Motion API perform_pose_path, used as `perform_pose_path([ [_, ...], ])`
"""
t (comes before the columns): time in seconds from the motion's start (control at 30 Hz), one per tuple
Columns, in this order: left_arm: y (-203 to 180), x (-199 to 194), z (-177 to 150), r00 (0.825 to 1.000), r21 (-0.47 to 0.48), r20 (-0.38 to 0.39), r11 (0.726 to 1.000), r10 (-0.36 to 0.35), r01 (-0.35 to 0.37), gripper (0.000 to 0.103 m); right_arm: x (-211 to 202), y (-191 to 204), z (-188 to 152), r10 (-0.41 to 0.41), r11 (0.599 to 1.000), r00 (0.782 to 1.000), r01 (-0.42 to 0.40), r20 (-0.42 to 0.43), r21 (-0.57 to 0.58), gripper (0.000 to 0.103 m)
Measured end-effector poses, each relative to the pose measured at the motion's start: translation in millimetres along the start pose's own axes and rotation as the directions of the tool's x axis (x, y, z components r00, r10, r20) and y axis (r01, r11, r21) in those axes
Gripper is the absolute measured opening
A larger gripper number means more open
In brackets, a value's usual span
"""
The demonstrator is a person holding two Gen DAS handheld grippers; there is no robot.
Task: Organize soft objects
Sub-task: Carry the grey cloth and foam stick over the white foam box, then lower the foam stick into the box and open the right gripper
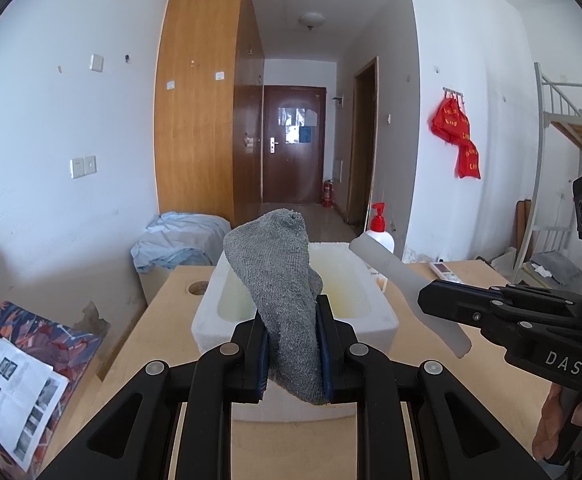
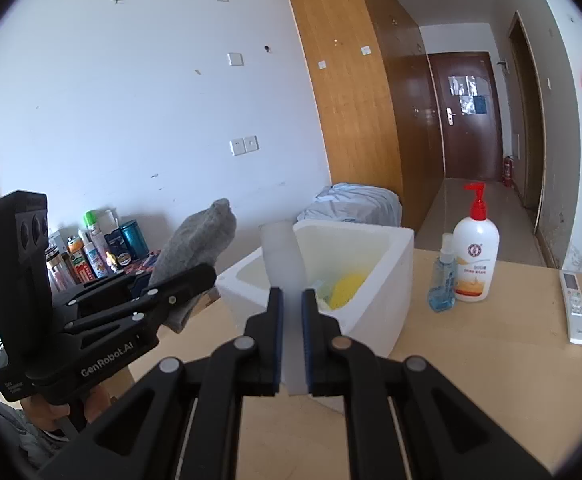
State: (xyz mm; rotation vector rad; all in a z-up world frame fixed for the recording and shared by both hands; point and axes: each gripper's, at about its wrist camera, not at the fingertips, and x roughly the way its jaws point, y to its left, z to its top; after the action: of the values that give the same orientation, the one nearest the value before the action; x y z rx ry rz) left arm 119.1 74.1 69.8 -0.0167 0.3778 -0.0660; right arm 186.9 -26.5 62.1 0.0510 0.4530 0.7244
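My left gripper point(image 1: 291, 320) is shut on a grey sock point(image 1: 279, 280), held upright above the near side of a white foam box point(image 1: 371, 328); the sock point(image 2: 195, 248) and left gripper point(image 2: 207, 276) also show in the right wrist view. My right gripper point(image 2: 291, 300) is shut on a pale translucent soft strip point(image 2: 283, 256), held over the near edge of the foam box point(image 2: 387, 280). The strip point(image 1: 403, 284) and right gripper point(image 1: 427, 300) show at the right of the left wrist view. A yellow soft item point(image 2: 349, 286) lies inside the box.
The box stands on a light wooden table point(image 2: 471, 360). A white lotion pump bottle point(image 2: 474, 256), a small blue spray bottle point(image 2: 442, 280) and a remote control point(image 2: 575, 308) stand right of the box. Bottles and cans point(image 2: 91, 252) crowd a side table at left. A booklet point(image 1: 11, 396) lies at left.
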Motion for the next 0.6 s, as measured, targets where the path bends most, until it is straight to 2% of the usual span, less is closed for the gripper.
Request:
perform_pose_path([
  [0.6, 10.5, 48.5, 25.4, 1.000, -0.004, -0.006, 1.000, -0.015, 0.015, 0.021, 48.3, -19.8, 28.6, -0.020, 1.000, 0.999, 0.020, -0.042, 0.003, 0.011],
])
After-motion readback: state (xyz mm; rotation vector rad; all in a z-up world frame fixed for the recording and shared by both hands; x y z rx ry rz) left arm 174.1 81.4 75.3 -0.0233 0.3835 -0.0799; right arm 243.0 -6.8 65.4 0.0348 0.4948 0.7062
